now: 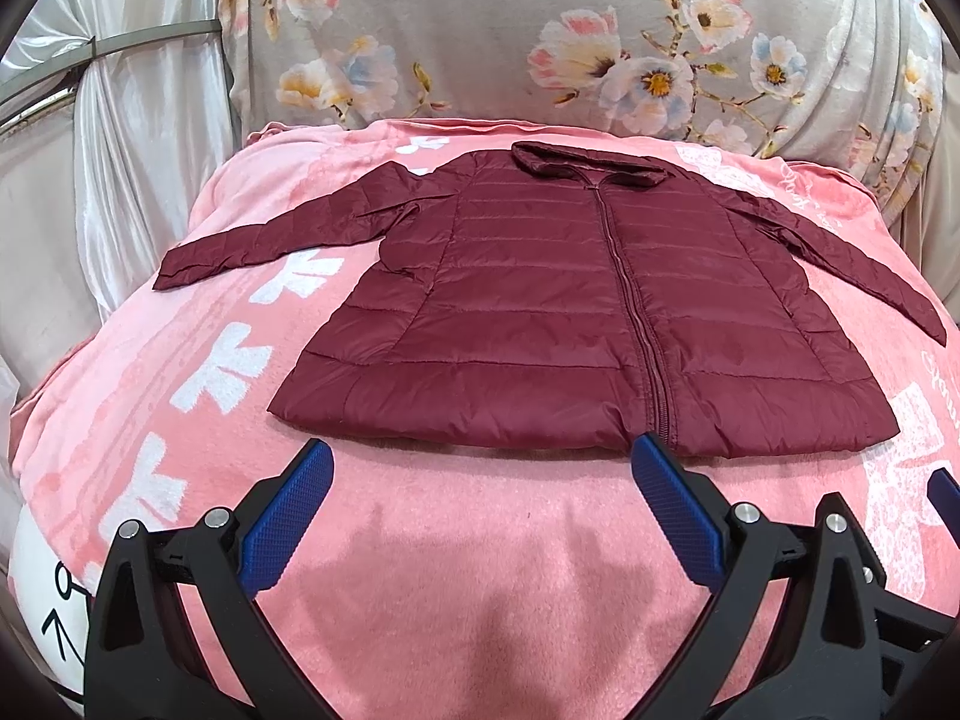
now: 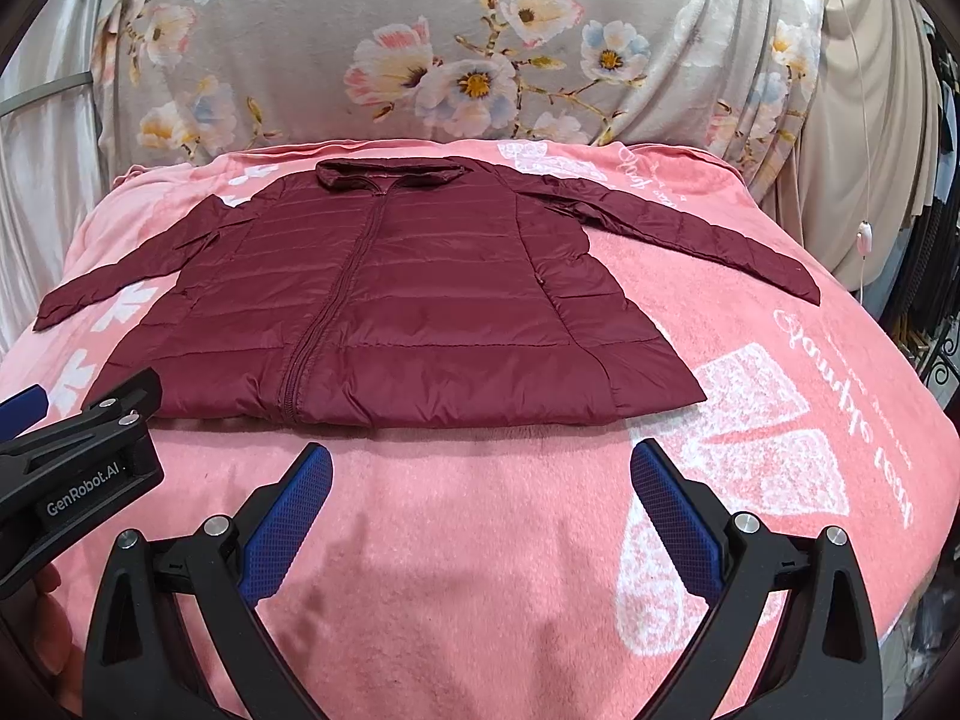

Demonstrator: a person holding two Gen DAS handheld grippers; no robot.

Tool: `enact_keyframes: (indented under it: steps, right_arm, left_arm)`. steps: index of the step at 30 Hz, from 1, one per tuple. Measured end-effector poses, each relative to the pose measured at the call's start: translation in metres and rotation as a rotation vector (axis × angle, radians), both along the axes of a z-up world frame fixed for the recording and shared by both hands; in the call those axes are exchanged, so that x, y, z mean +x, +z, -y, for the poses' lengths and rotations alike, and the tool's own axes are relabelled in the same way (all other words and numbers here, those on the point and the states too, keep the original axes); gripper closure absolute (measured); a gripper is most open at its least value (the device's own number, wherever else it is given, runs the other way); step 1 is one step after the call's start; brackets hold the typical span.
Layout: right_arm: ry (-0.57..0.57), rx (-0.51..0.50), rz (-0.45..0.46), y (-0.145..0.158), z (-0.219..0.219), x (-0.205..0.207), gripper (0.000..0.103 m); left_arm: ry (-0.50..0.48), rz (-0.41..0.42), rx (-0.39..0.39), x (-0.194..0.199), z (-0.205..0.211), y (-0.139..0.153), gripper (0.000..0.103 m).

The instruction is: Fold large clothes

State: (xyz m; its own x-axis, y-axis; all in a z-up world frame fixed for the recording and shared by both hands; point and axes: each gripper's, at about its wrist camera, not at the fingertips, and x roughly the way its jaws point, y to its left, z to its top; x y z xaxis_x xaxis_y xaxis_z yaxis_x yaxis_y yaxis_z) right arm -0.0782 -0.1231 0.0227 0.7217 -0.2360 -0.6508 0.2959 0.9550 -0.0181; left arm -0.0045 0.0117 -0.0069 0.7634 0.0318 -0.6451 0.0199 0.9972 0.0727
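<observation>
Pink blanket [image 1: 456, 540]; both tongs [image 1: 480, 462] [image 2: 480, 468] wide, empty

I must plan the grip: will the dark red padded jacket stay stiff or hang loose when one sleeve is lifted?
The jacket probably hangs loose: its sleeves lie flat and thin. The shiny shell may slip between fingers. The quilted padding suggests it is light.

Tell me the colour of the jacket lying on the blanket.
The jacket is dark maroon, a plain quilted fabric with no print. The right wrist view shows it best.
</observation>
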Motion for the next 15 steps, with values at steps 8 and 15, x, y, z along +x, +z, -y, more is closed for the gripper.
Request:
enact_keyframes:
  steps: [8,15]
  right_arm:
    - [0.000,-0.002,0.004,0.0016,-0.0006,0.0009,0.005]
    - [0.002,-0.005,0.007,0.0048,-0.0003,0.0028,0.005]
  left_arm:
    - [0.000,0.001,-0.003,0.0012,-0.0031,0.0012,0.006]
    - [0.002,0.001,-0.004,0.0022,-0.0053,0.0023,0.006]
